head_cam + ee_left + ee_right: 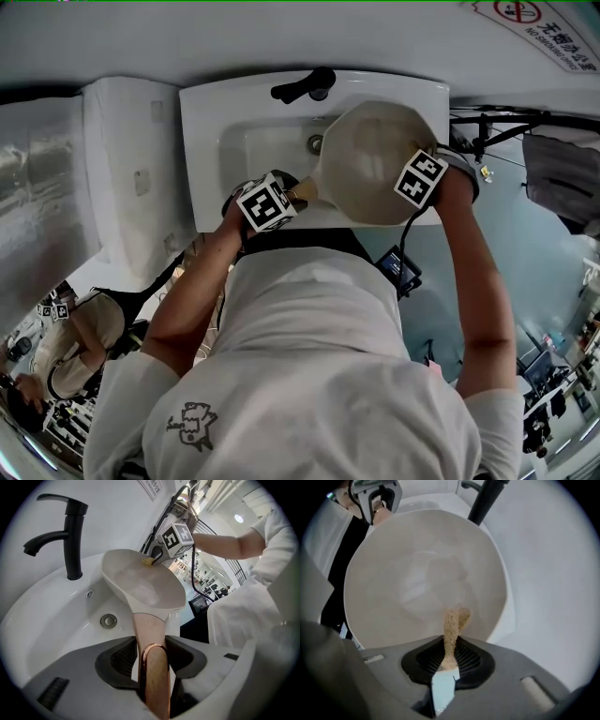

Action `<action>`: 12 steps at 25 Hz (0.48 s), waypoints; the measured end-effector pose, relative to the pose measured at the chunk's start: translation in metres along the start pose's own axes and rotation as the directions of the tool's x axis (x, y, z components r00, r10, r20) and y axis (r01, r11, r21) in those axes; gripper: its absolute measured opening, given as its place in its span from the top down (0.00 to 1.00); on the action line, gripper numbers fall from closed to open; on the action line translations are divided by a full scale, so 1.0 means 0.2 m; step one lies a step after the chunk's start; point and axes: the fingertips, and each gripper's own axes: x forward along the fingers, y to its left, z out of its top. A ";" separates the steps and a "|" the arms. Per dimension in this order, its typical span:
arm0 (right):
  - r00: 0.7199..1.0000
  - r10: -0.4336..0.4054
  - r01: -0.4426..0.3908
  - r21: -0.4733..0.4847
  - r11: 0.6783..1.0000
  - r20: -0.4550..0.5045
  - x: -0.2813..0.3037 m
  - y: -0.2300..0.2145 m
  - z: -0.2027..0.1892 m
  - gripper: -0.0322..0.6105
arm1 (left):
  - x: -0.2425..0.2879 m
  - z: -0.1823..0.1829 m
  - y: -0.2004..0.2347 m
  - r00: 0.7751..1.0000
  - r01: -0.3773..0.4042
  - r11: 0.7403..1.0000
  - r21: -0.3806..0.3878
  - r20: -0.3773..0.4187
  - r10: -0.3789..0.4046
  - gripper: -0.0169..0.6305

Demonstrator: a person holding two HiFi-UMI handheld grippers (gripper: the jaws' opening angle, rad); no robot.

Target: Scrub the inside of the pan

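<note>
A cream pan (370,159) is held tilted over the white sink (211,117). My left gripper (152,651) is shut on the pan's wooden handle (154,677), just behind its copper ring. In the head view this gripper (272,202) sits at the sink's front edge. My right gripper (449,656) is shut on a tan scrub pad (452,627), whose tip rests against the pan's inner wall (417,573) near the rim. From the left gripper view, the right gripper (178,538) hangs over the pan's far rim with the pad (148,561) below it.
A black faucet (70,531) stands at the back of the sink, with the drain (108,620) below the pan. A white fixture (131,159) stands to the left of the sink. The wall runs right behind the basin.
</note>
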 end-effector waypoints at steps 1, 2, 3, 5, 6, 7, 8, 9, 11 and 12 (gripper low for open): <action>0.999 -0.039 0.039 0.002 0.999 0.007 0.00 -0.03 0.00 0.86 | 0.00 0.00 0.00 1.000 0.001 1.000 0.001 -0.001 -0.001 0.69; 0.997 -0.072 0.072 0.001 0.997 0.013 -0.01 -0.05 0.01 0.87 | 0.00 0.00 0.00 1.000 0.002 1.000 0.002 -0.001 -0.002 0.69; 0.995 -0.101 0.101 -0.002 0.995 0.019 -0.01 -0.07 0.02 0.86 | 0.00 0.00 0.00 1.000 0.005 1.000 0.004 0.000 -0.004 0.69; 0.987 -0.155 0.155 -0.005 0.988 0.034 -0.02 -0.11 0.04 0.87 | 0.00 -0.01 0.00 1.000 0.006 1.000 0.002 -0.001 -0.006 0.69; 0.982 -0.183 0.183 -0.006 0.983 0.042 -0.02 -0.13 0.06 0.87 | 0.00 -0.01 0.00 1.000 0.005 1.000 0.000 -0.002 -0.005 0.69; 0.976 -0.211 0.212 -0.007 0.977 0.052 -0.03 -0.16 0.07 0.87 | 0.00 0.00 0.00 1.000 0.005 1.000 0.000 -0.001 -0.005 0.69; 0.969 -0.238 0.239 -0.009 0.971 0.062 -0.04 -0.18 0.09 0.87 | 0.00 0.00 0.00 1.000 0.006 1.000 0.002 -0.001 -0.006 0.69; 0.962 -0.262 0.264 -0.012 0.965 0.073 -0.05 -0.20 0.10 0.87 | 0.00 0.00 0.00 1.000 0.007 1.000 0.003 -0.001 -0.007 0.69; 0.949 -0.301 0.304 -0.019 0.953 0.095 -0.06 -0.24 0.14 0.87 | 0.00 0.00 0.00 1.000 0.007 1.000 0.003 0.000 -0.007 0.69; 0.942 -0.318 0.322 -0.024 0.946 0.107 -0.06 -0.25 0.16 0.87 | 0.01 0.00 0.00 1.000 0.007 1.000 0.003 0.001 -0.007 0.69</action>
